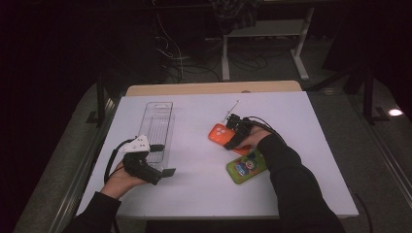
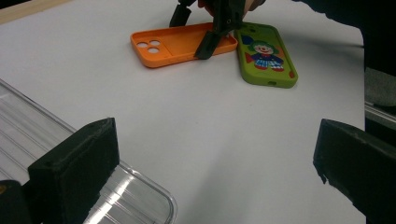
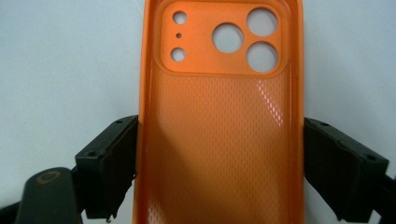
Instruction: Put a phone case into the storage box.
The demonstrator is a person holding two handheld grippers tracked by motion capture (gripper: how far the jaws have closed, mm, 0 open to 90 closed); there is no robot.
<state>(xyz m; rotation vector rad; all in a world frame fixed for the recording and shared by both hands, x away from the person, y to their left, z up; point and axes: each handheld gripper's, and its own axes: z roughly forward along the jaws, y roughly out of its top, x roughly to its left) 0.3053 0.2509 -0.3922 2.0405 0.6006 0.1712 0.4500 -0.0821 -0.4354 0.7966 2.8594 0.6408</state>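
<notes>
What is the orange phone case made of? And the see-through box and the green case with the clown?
The orange phone case looks like soft, slightly glossy rubber or silicone, with a dimpled inside that catches light. The see-through box looks like hard clear plastic: ribbed, shiny, with the table visible through it. The green case looks like matte rubbery plastic with a printed clown; how soft it is I can't tell.
</notes>
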